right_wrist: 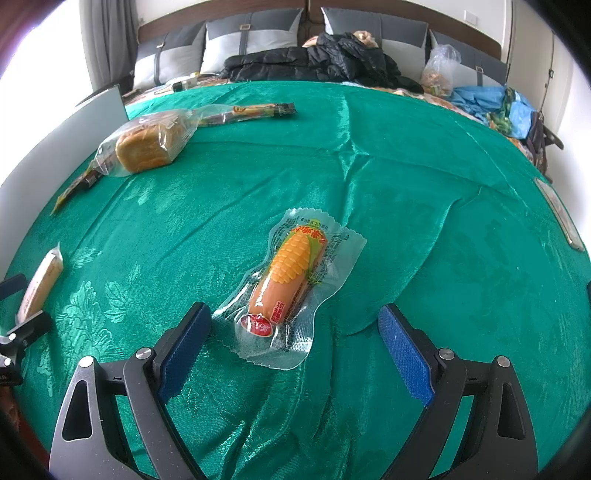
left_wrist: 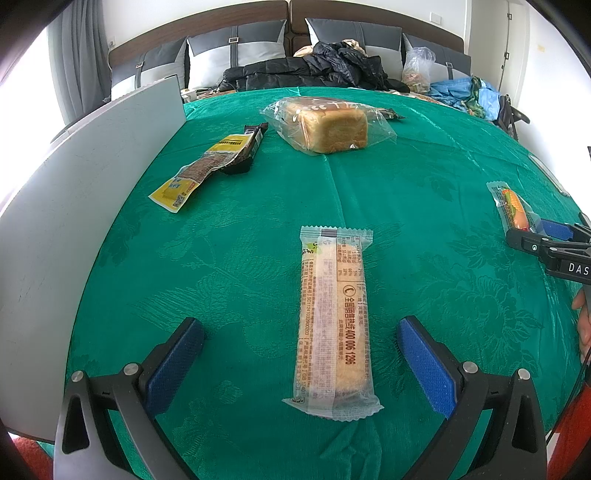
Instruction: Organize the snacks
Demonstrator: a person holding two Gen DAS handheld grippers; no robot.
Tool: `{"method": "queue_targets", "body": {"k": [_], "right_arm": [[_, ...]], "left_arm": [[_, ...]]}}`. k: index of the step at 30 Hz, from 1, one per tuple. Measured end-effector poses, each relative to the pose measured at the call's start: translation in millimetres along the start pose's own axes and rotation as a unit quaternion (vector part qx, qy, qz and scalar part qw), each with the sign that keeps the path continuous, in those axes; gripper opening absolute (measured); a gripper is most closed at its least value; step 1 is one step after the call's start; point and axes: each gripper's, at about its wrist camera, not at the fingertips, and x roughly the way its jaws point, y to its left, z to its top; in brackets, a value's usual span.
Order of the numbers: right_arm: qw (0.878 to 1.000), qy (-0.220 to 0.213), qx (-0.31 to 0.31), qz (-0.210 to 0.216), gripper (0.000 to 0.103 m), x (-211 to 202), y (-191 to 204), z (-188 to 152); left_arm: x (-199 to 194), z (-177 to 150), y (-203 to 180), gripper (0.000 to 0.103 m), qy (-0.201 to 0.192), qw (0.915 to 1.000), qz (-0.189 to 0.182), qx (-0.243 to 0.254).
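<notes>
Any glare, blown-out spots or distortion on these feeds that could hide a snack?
Left wrist view: window side at far left is blown out, fisheye bends the cloth's edges, long cake bar stays sharp. Right wrist view: sheen streaks the green cloth, glare on the corn sausage wrapper, label readable.

Five wrapped snacks (left_wrist: 334,321), two tools (left_wrist: 301,354).

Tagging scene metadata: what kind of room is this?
Most likely a bedroom: snacks lie on a green bedspread, with grey pillows against a headboard and a black puffer jacket at the far end.
</notes>
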Motion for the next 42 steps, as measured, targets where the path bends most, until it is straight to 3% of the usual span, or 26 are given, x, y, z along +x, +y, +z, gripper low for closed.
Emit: {"method": "queue_targets", "body": {"k": [11, 20, 22, 25, 26, 27, 28, 29, 32, 35, 39, 42], "right_arm": [[1.000, 0.000, 0.000, 0.000, 0.093, -0.7, -0.1, -0.2], [1.000, 0.000, 0.000, 0.001, 0.095, 0.2, -0.1, -1.9], [0.999, 0.035, -0.002, 0.005, 0.094, 3.4, -0.1, 5.5], [0.995, 0.088, 0.037, 0.020, 0.090, 8.7, -8.4, 33.0], [0.994, 0.086, 0.056, 0.029, 0.086, 7.7, -11.4, 40.5], [0.992, 0.096, 0.070, 0.032, 0.075, 10.7, -12.6, 49.1], [0.990, 0.117, 0.072, 0.025, 0.043, 16.7, -12.1, 52.8], [0.985, 0.151, 0.075, 0.025, 0.044, 26.7, -12.1, 54.9], [0.981, 0.171, 0.087, 0.023, 0.040, 26.5, -13.8, 59.4], [0.981, 0.156, 0.106, 0.052, 0.037, 8.3, -16.1, 57.2], [0.984, 0.146, 0.092, 0.051, 0.037, -7.3, -5.5, 52.1], [0.982, 0.121, 0.100, 0.104, 0.037, -23.1, 10.0, 66.1]], "left_arm": [[1.9, 2.2, -0.4, 0.103, 0.004, 1.0000, -0.003, 0.002], [6.7, 16.6, 3.4, 0.101, 0.051, 0.9974, -0.049, 0.011], [6.5, 21.7, 0.5, 0.093, 0.053, 0.9972, -0.051, 0.013], [9.9, 29.2, -7.9, 0.069, 0.053, 0.9981, -0.022, 0.025], [9.5, 31.9, -9.2, 0.046, 0.051, 0.9982, -0.021, 0.021], [9.3, 34.9, -10.5, 0.030, 0.050, 0.9984, -0.019, 0.019], [10.2, 36.5, -10.3, 0.030, 0.055, 0.9982, -0.022, 0.012], [9.7, 36.1, -8.2, 0.029, 0.054, 0.9980, -0.031, 0.004], [-0.7, 26.8, 8.5, 0.029, 0.041, 0.9954, -0.080, -0.035], [-15.8, 22.8, 28.3, 0.029, 0.024, 0.9915, -0.110, -0.066], [-38.3, 32.7, 51.8, 0.029, -0.003, 0.9812, -0.148, -0.123], [-62.4, 41.1, 67.3, 0.029, -0.027, 0.9753, -0.160, -0.151]]}}
